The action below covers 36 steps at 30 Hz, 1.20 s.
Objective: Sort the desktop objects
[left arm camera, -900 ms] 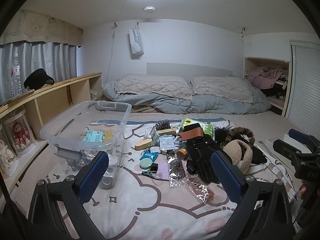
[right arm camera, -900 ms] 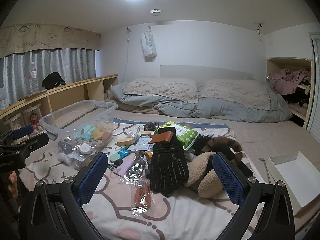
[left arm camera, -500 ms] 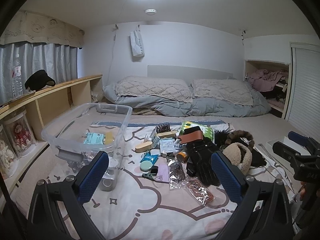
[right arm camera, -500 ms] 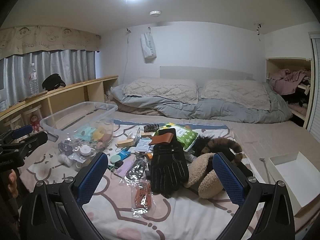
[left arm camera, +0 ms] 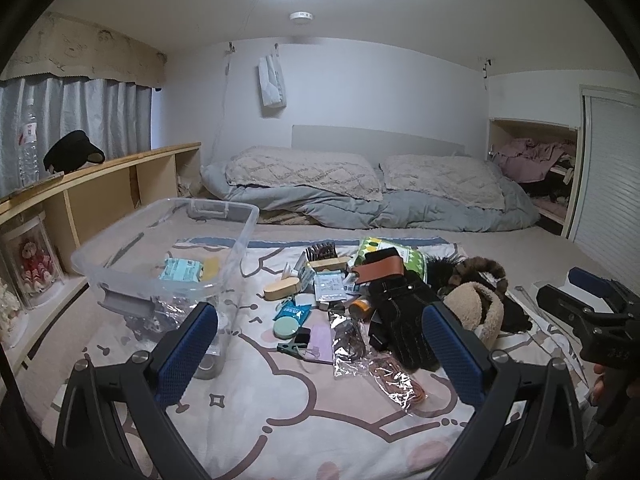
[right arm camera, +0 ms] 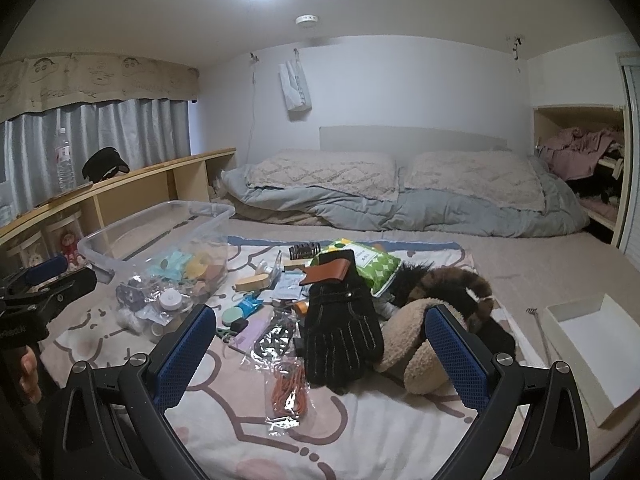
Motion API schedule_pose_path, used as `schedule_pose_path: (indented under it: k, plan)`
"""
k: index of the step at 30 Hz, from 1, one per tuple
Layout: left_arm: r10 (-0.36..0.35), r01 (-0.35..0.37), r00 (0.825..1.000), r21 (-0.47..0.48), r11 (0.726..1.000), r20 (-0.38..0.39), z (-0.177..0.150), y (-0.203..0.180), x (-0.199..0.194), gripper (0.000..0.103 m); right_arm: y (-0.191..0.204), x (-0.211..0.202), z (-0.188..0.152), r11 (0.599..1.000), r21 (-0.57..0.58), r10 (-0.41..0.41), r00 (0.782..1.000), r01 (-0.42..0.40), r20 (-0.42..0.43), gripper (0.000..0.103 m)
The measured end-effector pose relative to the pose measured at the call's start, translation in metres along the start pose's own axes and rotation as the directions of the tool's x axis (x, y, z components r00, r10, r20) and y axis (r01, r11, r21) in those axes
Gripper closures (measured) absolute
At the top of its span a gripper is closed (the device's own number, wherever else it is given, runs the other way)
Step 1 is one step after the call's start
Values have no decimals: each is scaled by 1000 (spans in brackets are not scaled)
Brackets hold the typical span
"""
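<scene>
Mostly unsorted: a heap of small desktop objects [right arm camera: 304, 304] lies at centre frame on the patterned sheet [right arm camera: 360, 436]: black glove [right arm camera: 340, 332], bagged orange cord [right arm camera: 288, 392], green packet [right arm camera: 372, 260], wooden brush [right arm camera: 252, 282], fluffy earmuffs [right arm camera: 420, 340]. Clear plastic bin [left arm camera: 168, 248], left of centre, already holds a teal packet and a few bits; I judge sorting barely begun. White tray [right arm camera: 588, 344], lower right, sits empty. Left gripper [left arm camera: 320, 352] and right gripper [right arm camera: 320, 356] hover short of the heap, fingers spread wide, nothing between them.
</scene>
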<state>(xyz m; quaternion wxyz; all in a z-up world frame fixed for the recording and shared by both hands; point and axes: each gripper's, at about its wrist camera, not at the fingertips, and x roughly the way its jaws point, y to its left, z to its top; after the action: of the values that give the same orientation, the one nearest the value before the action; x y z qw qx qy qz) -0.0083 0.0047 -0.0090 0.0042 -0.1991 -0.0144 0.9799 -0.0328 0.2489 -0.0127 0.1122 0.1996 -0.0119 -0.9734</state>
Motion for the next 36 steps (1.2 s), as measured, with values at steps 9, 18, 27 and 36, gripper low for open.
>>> schedule_pose_path:
  k: [9, 18, 27, 36]
  plan:
    - [0, 1, 999, 7, 1000, -42, -15, 2, 26, 0, -2, 25, -12, 1000, 21, 13, 999, -11, -50, 0]
    - [-12, 12, 996, -8, 1000, -90, -27, 6, 52, 0, 7, 57, -22, 998, 40, 57, 993, -54, -100, 0]
    - [-25, 25, 991, -8, 1000, -133, -44, 6, 80, 0, 21, 93, -40, 996, 37, 91, 980, -86, -176, 0]
    - [-17, 16, 978, -5, 1000, -208, -72, 10, 113, 0, 24, 148, -68, 998, 39, 56, 941, -46, -333, 0]
